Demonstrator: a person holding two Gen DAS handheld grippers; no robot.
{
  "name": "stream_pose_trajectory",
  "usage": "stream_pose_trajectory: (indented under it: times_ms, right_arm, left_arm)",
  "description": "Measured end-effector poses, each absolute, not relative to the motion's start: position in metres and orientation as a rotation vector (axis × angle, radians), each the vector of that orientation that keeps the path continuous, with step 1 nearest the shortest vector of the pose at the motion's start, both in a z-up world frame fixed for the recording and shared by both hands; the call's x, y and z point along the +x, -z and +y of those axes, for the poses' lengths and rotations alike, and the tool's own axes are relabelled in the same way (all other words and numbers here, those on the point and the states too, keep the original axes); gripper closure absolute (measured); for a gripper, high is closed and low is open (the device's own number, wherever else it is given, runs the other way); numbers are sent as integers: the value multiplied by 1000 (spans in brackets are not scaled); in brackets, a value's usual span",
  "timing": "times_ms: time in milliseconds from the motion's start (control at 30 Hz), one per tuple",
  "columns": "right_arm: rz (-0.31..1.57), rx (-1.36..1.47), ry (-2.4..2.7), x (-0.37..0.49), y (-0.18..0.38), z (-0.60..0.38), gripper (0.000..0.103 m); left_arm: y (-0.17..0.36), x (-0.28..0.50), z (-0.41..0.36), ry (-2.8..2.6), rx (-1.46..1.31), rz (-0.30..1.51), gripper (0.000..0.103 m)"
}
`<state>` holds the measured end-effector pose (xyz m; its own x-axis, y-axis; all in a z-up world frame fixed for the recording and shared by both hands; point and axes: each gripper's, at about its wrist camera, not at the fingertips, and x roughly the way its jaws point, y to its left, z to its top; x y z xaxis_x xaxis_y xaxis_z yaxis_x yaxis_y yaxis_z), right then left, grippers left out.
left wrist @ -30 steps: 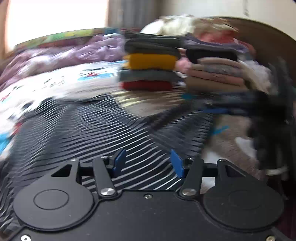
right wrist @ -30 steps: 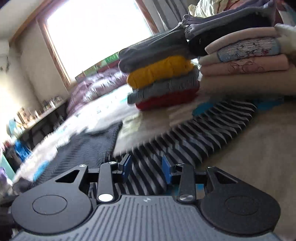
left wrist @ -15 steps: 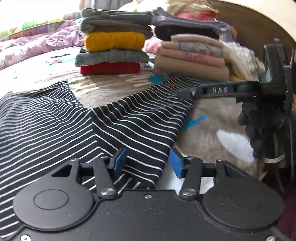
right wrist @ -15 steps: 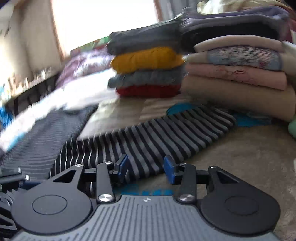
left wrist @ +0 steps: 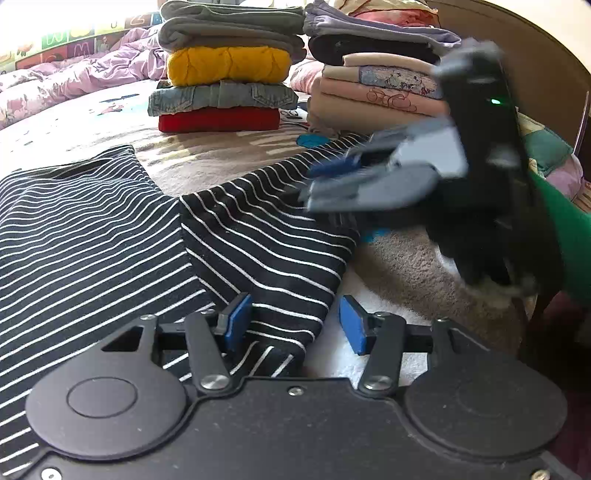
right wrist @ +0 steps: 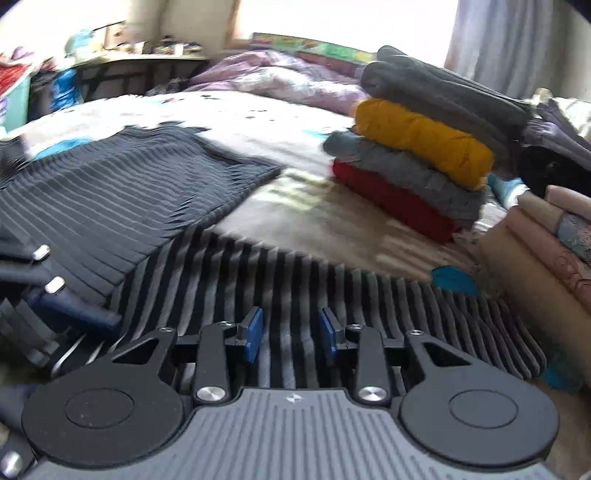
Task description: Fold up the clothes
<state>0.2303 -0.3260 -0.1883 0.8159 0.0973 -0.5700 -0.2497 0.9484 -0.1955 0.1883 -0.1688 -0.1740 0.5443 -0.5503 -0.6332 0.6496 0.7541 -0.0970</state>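
Black white-striped knit shirt [left wrist: 110,229]: soft, light, floppy. I'd pinch the sleeve hem. Left gripper [left wrist: 291,319] half-open, empty; right gripper [right wrist: 290,334] closing over sleeve, probably ungripped.

I am working in a home bedroom: a bed [left wrist: 192,155] under me, a rumpled purple quilt [left wrist: 85,77] at eleven o'clock, folded clothes stacks [left wrist: 225,77] at twelve, a cluttered desk [right wrist: 140,62] by the window [right wrist: 332,18].

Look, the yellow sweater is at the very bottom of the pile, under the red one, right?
Not quite. The yellow sweater sits higher up in the pile; the red one is at the very bottom, with folded jeans between them. The left wrist view shows it.
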Motion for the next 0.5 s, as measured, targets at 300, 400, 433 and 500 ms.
stream_pose_trajectory:
  times_ms: [300, 400, 433, 500]
  right_arm:
    - [609, -65, -168, 254, 186, -370, 69]
    - [635, -34, -131, 271, 185, -382, 69]
    - [640, -20, -111, 277, 183, -387, 69]
    - [650, -7, -73, 291, 182, -401, 69]
  left_arm:
    - [174, 187, -167, 722, 139, 696, 49]
    - [174, 186, -167, 723, 139, 694, 49]
    - [174, 186, -167, 725, 139, 694, 49]
    - [175, 187, -168, 728, 140, 694, 49]
